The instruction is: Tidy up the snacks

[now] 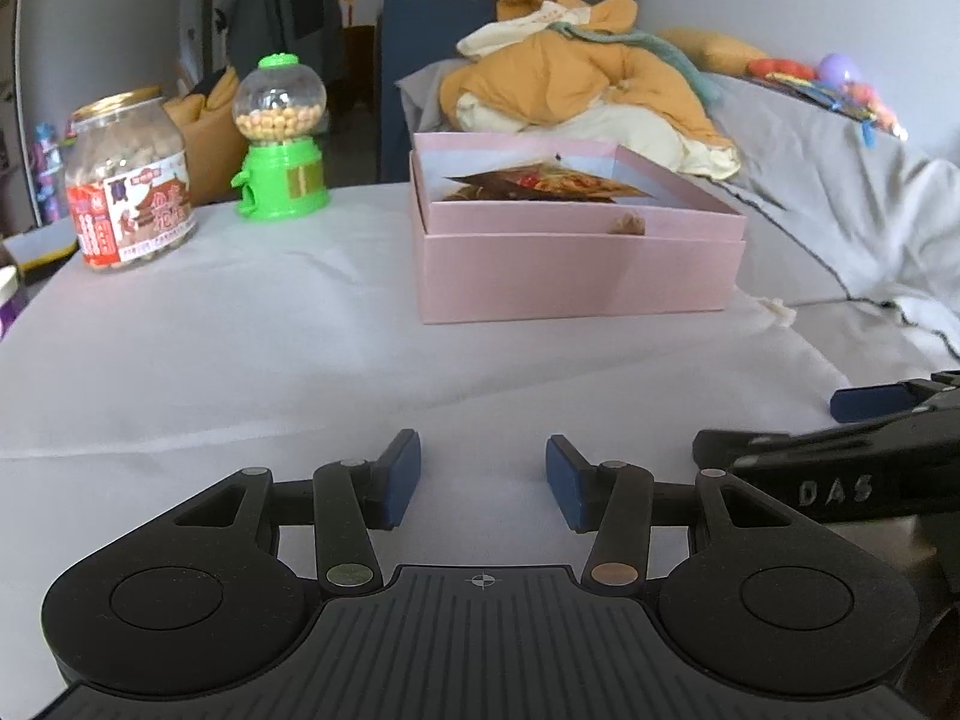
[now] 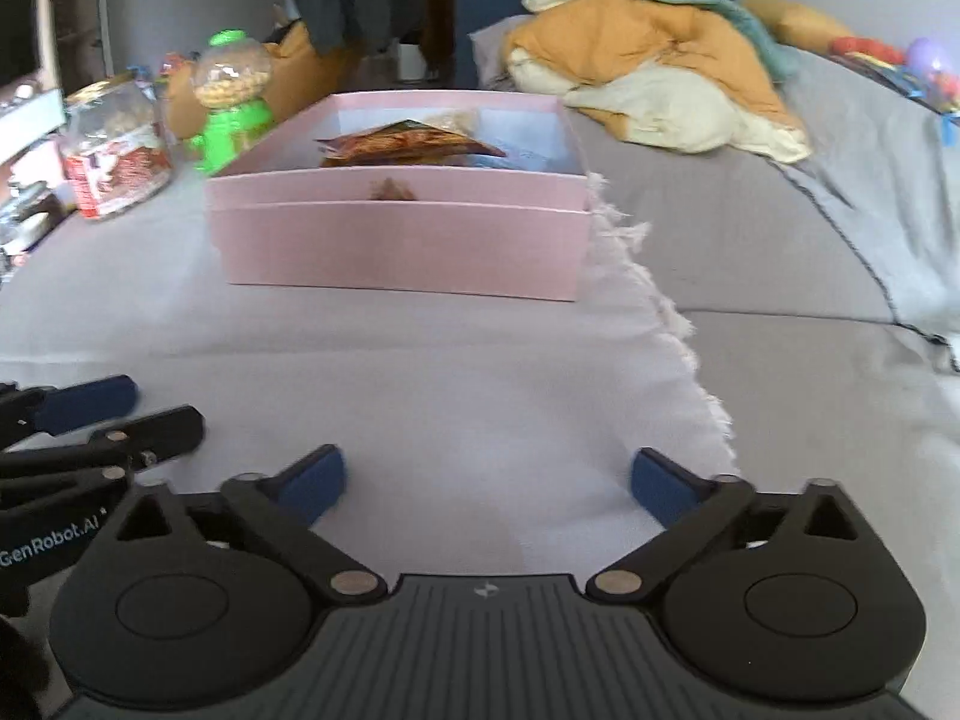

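Fingers of both grippers spread, empty, before pink box with reddish, perhaps foil, snack packets.

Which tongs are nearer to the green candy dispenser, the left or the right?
Left. The left tongs hover over the cloth with the green candy dispenser ahead to their left. The right tongs sit further right, beyond the left ones.

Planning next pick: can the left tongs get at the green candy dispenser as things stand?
Probably yes. The left tongs are open and empty, with only bare cloth between them and the green candy dispenser, which stands clear of the jar and the pink box.
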A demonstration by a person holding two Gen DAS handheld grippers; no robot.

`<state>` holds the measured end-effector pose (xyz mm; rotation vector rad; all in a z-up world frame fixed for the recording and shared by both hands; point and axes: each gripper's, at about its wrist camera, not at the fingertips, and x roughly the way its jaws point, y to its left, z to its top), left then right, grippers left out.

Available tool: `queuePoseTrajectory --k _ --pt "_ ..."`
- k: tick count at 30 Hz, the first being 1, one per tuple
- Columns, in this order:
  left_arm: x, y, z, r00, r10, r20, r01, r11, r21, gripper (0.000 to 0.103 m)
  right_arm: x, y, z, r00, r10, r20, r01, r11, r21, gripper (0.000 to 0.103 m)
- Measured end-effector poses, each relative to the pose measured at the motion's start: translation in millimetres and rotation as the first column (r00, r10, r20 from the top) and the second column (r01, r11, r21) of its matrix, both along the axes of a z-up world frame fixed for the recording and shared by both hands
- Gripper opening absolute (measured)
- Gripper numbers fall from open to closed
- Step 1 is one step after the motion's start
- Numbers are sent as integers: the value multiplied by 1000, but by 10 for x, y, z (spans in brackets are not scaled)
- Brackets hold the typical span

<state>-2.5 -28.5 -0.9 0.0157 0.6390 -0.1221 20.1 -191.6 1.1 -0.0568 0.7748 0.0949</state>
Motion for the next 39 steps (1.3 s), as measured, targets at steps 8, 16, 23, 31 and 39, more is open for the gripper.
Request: queuePoseTrajectory --k 8,16,23,31,39 --pt "-23 -75 2 1000 1 2 -1 999 50 53 -63 -71 -81 997 -22 75 19 999 44 103" --pt "-24 -68 4 1000 1 1 -1 999 41 53 -58 -63 -76 997 -23 74 20 999 46 103" --pt "-15 -60 6 1000 0 0 0 999 38 53 -60 -63 -76 997 -24 74 20 999 46 103" --pt "-17 -59 6 1000 0 0 0 999 35 53 -59 -67 -76 997 -24 74 20 999 46 103" --pt "-15 -56 8 1000 0 0 0 999 34 53 -58 -67 -76 997 -24 74 20 999 46 103"
